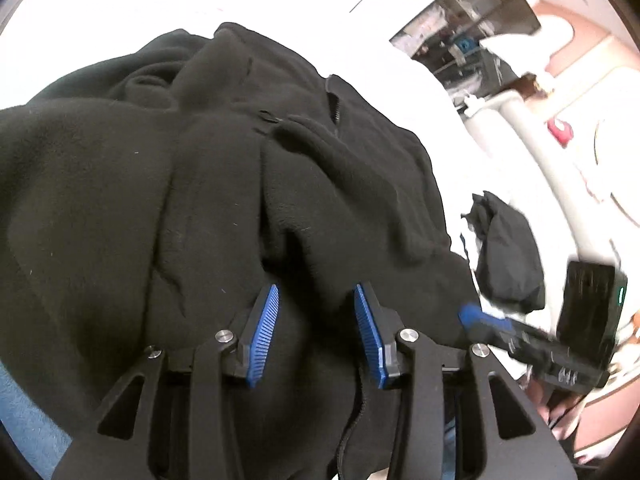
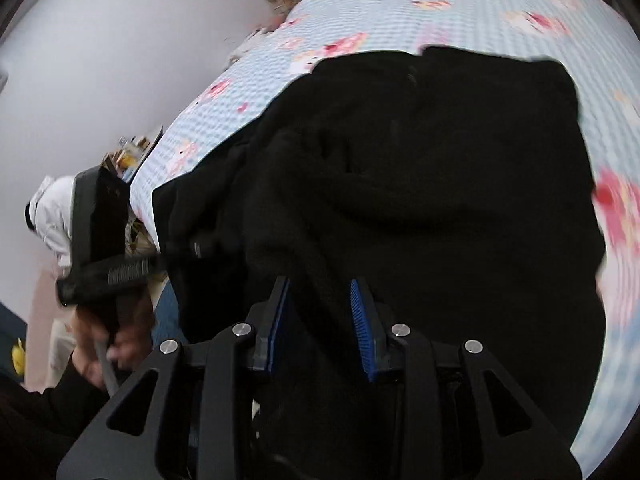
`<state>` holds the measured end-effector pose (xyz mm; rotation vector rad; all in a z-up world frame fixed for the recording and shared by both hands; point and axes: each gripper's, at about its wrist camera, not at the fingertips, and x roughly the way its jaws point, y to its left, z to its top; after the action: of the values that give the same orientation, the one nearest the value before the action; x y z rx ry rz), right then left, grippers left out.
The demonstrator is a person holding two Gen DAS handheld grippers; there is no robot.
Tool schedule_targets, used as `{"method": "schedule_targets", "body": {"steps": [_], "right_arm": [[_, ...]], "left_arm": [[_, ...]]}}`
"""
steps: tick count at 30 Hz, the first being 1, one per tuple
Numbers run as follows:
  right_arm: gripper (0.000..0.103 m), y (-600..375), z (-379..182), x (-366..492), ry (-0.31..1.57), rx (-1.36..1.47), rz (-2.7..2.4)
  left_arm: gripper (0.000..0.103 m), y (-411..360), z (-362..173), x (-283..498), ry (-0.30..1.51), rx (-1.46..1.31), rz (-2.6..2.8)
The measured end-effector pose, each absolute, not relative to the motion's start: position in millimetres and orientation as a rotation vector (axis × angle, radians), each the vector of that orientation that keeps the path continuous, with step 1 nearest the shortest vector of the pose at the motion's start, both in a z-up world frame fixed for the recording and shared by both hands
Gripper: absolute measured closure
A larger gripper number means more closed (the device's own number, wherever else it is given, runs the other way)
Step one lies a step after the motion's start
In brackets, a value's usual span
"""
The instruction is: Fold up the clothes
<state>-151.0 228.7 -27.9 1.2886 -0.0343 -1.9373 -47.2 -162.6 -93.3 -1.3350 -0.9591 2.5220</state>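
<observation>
A black fleece zip jacket lies bunched on a bed, filling most of the left wrist view; it also fills the right wrist view. My left gripper is open just above the fleece, its blue pads apart with fabric between and below them. My right gripper is open over the jacket's near edge, folds of fleece lying between its fingers. The right gripper also shows at the right of the left wrist view, at the jacket's edge. The left gripper shows at the left of the right wrist view.
The bed has a light blue checked sheet with pink cartoon prints. Another dark garment lies to the right on the white-looking bed. A cluttered shelf and white furniture stand beyond. A white wall is at the left.
</observation>
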Motion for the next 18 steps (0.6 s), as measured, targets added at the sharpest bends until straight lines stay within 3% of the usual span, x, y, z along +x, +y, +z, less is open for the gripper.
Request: {"method": "schedule_targets", "body": {"steps": [4, 7, 9, 10, 12, 13, 14, 18], "right_arm": [[0.05, 280.7, -25.6, -139.7, -0.026, 1.28, -2.119], [0.048, 314.2, -46.7, -139.6, -0.056, 1.386, -2.21], [0.047, 336.5, -60.8, -139.4, -0.076, 1.457, -2.27], [0.041, 347.7, -67.8, -139.4, -0.087, 1.493, -2.3], [0.035, 370.0, -81.9, -139.3, -0.109, 1.566, -2.358], [0.034, 381.1, -88.9, -139.2, -0.12, 1.603, -2.387], [0.034, 389.0, -89.7, -138.3, -0.138, 1.618, -2.412], [0.034, 401.7, -52.1, -125.7, -0.172, 1.483, -2.498]], "left_arm": [[0.06, -166.5, -105.4, -62.2, -0.965, -1.381, 2.572], [0.053, -166.1, -112.3, -68.6, -0.989, -1.388, 2.584], [0.043, -162.2, -119.3, -74.7, -0.968, -1.39, 2.555], [0.04, -158.1, -124.2, -80.7, -0.951, -1.429, 2.539], [0.047, -150.5, -121.6, -89.5, -0.886, -1.459, 2.527], [0.068, -146.1, -116.3, -93.9, -0.84, -1.449, 2.525], [0.081, -143.7, -108.1, -97.1, -0.805, -1.43, 2.532], [0.09, -150.3, -69.0, -92.6, -0.779, -1.303, 2.581]]}}
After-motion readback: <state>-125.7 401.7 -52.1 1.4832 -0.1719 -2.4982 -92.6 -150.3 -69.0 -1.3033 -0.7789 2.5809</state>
